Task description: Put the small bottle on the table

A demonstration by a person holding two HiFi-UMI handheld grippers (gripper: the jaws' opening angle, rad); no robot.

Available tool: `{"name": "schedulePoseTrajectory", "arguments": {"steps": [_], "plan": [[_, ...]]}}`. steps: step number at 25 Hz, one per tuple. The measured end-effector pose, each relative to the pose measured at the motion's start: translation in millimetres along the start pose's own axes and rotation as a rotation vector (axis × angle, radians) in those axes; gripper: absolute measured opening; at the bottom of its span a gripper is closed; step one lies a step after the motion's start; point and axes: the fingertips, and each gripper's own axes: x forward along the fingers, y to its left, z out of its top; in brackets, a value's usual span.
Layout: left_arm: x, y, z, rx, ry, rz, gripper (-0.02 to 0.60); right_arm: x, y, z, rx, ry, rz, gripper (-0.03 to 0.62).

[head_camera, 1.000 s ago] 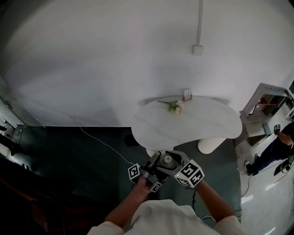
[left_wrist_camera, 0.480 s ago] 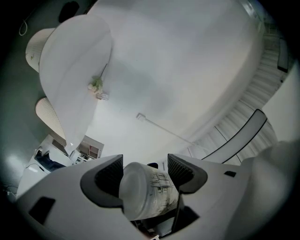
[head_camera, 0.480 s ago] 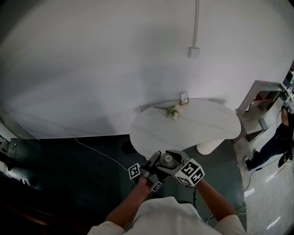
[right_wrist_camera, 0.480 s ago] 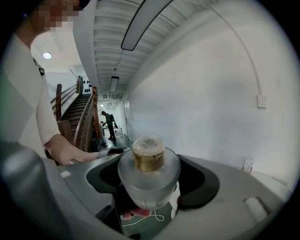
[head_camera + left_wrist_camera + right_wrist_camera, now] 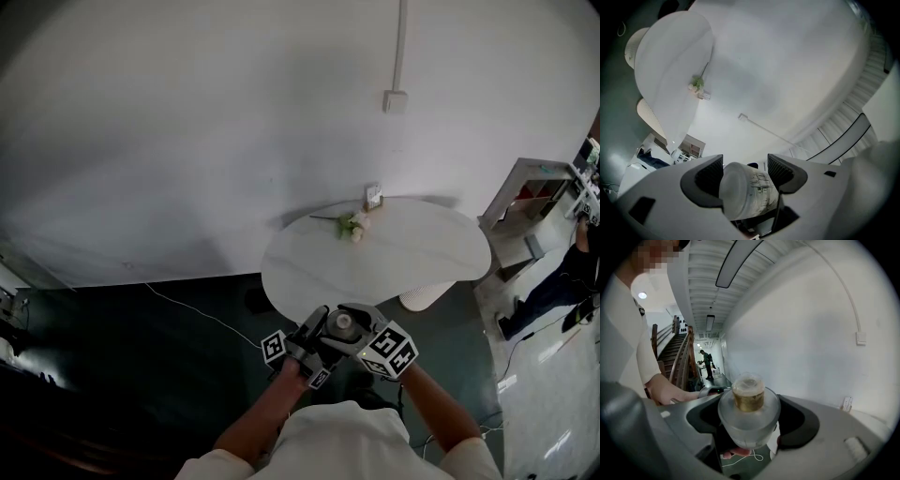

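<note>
Forearms bare and bent inward, you hold both tools close in front of your chest, your left forearm (image 5: 255, 424) angling up from the lower left and your right forearm (image 5: 437, 412) from the lower right, so that the two meet nose to nose. The left gripper (image 5: 322, 332) is clenched on the small bottle (image 5: 339, 324): in the left gripper view its ribbed pads (image 5: 710, 176) sit on either side of the pale, printed body, with the bottle's base turned toward that camera. The right gripper (image 5: 352, 319) grasps the same bottle from the opposite end, and its own view shows the frosted shoulders wedged between the dark jaws, with the gold neck and clear cap facing the lens (a fingertip of your other hand peeks out just beneath). The bottle is in the air over the dark floor (image 5: 169, 347), short of the near edge of the white table (image 5: 412, 258) and not touching it. On the table's far side a flower (image 5: 353, 225) lies flat, with a small upright card (image 5: 373, 196) near it against the wall (image 5: 206, 141).
</note>
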Motion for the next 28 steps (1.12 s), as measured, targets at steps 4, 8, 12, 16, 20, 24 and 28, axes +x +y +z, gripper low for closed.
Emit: {"name": "schedulePoseTrajectory", "arguments": {"steps": [4,8,12,16,20,24,28], "plan": [[1.0,12.8,8.1,0.007,-0.003,0.01,0.281,2.3,-14.3,-1.7,0.004,0.002,0.011,0.348],[7.8,31.1,20.4,0.021,-0.008,0.016,0.281,3.1,-36.4,1.8,0.0,0.002,0.033,0.348],[14.4,56.9,32.7,0.033,-0.014,0.023,0.281,1.1,-63.8,1.7,-0.018,0.009,0.064,0.348],[23.4,89.4,47.2,0.045,-0.022,0.035,0.281,-2.5,-99.1,1.2,-0.019,0.016,0.084,0.348],[31.4,120.9,62.4,0.066,-0.033,0.044,0.281,-5.1,-134.2,2.3,-0.016,0.019,0.105,0.348],[37.1,152.2,75.0,0.089,-0.042,0.051,0.281,-8.4,-167.7,1.3,-0.02,0.018,0.135,0.348],[41.9,178.0,82.3,0.108,-0.051,0.061,0.282,-13.8,-193.4,-0.7,-0.023,0.015,0.166,0.348]]}}
